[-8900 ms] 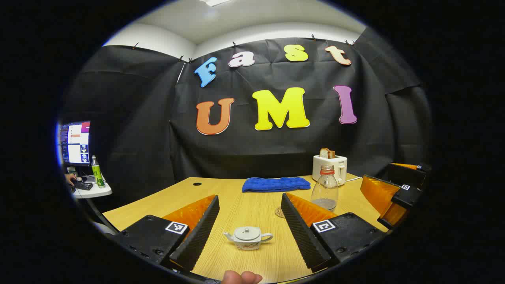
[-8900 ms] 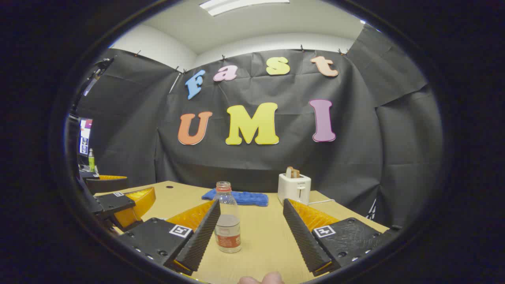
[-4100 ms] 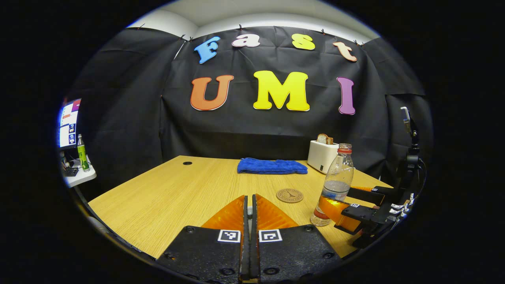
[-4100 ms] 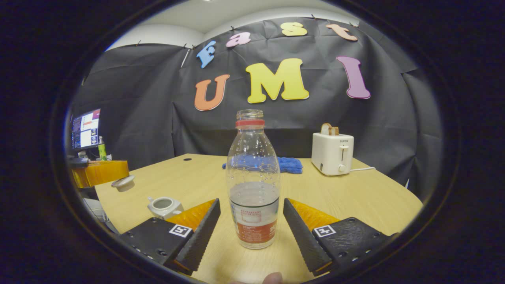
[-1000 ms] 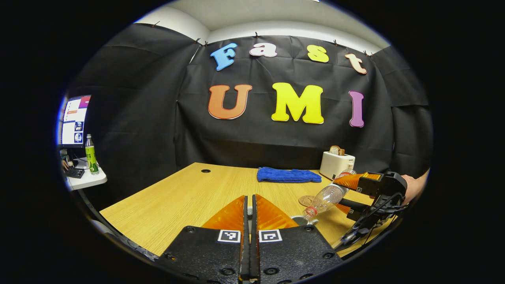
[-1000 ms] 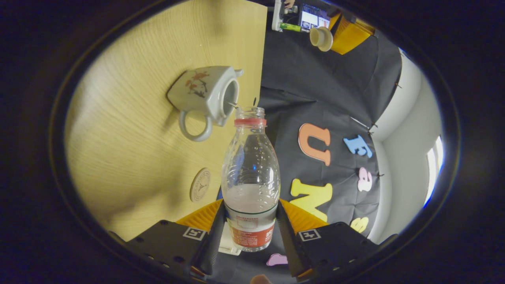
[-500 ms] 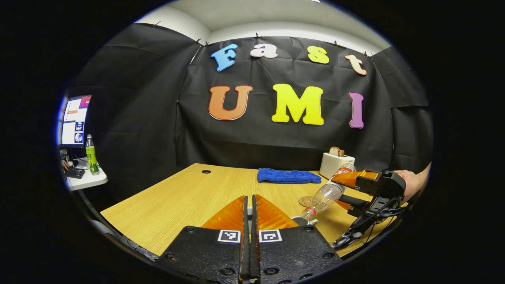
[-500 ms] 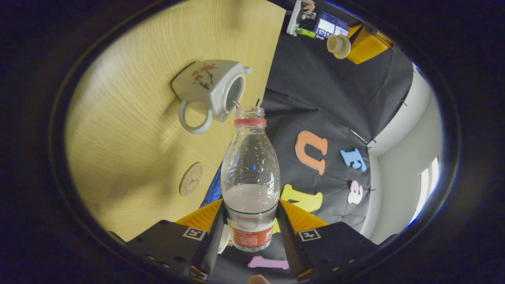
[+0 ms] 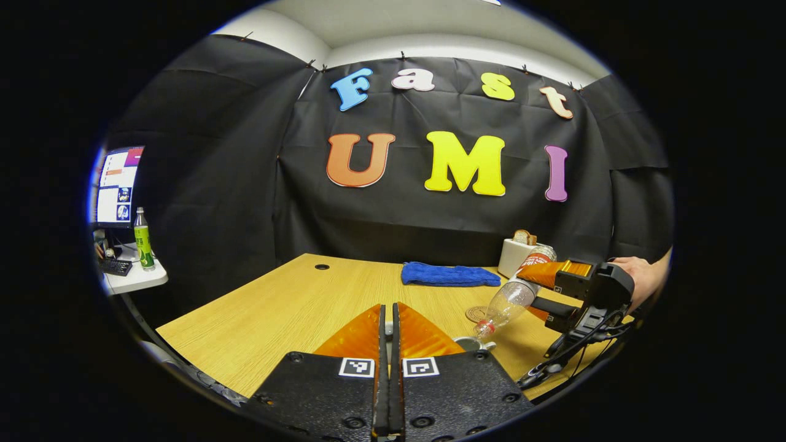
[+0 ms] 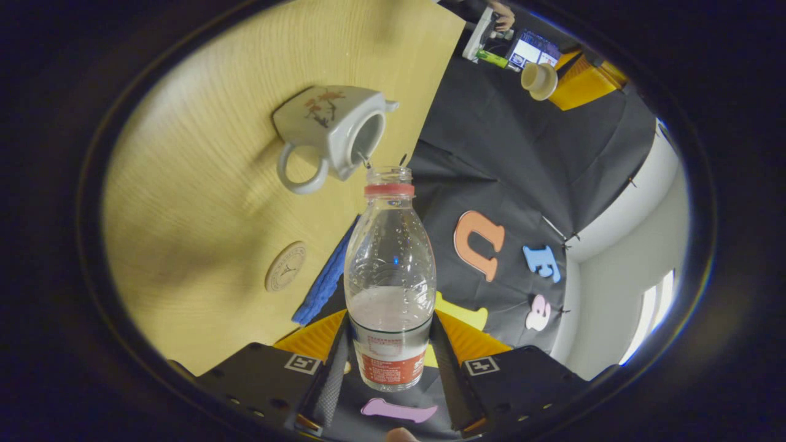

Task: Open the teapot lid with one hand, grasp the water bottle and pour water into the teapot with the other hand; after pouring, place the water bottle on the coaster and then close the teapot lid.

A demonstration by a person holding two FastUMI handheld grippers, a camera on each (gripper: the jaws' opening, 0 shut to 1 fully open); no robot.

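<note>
Pouring: right gripper clamps the bottle, tipped toward the pot at 11 o'clock; left gripper pinches the lid; next, upright it for the coaster.

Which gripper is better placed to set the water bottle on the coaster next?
Right. The right gripper is already clamped on the tilted water bottle, and the coaster lies bare nearby. The left gripper holds the lid.

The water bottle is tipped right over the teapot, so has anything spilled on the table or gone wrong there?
Nothing stands out. The water bottle is tilted on purpose, clamped in the right gripper, its mouth just at the open teapot. The table around it looks dry. The lid is held aloft in the left gripper.
</note>
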